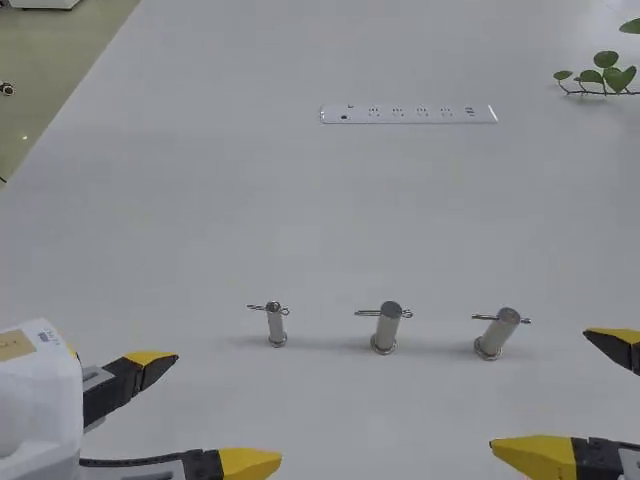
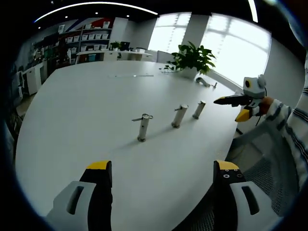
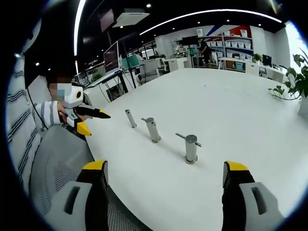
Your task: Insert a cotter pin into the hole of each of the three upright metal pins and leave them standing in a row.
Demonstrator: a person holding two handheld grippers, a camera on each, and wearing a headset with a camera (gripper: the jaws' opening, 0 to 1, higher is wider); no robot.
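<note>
Fingers (image 1: 150, 360) of the left gripper (image 1: 200, 410), lower left, gape wide and empty; the right gripper (image 1: 555, 395), lower right, gapes too. Beyond them, lower middle, three metal pins (image 1: 386, 330) stand in a row, a cotter pin (image 1: 383, 313) across each top. A careless sweep might topple one, I reckon. Whether each sits fully through its hole is too small to tell; frame edges crop both grippers.

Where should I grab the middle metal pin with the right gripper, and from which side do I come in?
I'd grip the middle pin on its bare shaft, below the cotter pin and above the wider foot. Bring the open right gripper in level from the near side: the cotter pin sticks out sideways along the row, so the front is unobstructed.
</note>
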